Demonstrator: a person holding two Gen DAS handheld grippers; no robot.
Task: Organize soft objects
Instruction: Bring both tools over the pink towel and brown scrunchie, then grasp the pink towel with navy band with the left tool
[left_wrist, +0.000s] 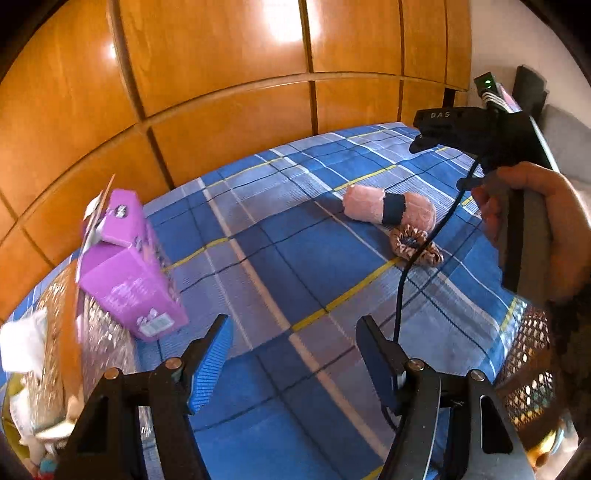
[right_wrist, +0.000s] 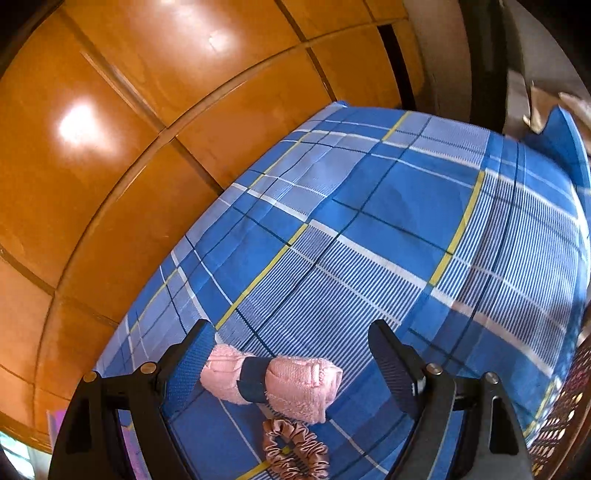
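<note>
A pink rolled towel (left_wrist: 369, 203) with a dark band around it lies on the blue plaid bedspread (left_wrist: 288, 258). A satin pink-brown scrunchie (left_wrist: 415, 245) lies right beside it. In the right wrist view the towel (right_wrist: 295, 384) sits low between the fingers of my right gripper (right_wrist: 291, 328), which is open. Its left end is close to the left pad (right_wrist: 188, 365) and the right pad stands apart from it. The scrunchie (right_wrist: 295, 450) lies just below the towel. My left gripper (left_wrist: 293, 354) hangs open over bare bedspread with nothing between its fingers.
A purple carton (left_wrist: 129, 266) stands at the left, leaning on a glittery container (left_wrist: 55, 350) of small items. A hand (left_wrist: 535, 221) holds the right gripper's handle at the right. A mesh basket (left_wrist: 528, 369) sits low right. Wooden wardrobe doors (left_wrist: 221, 110) back the bed.
</note>
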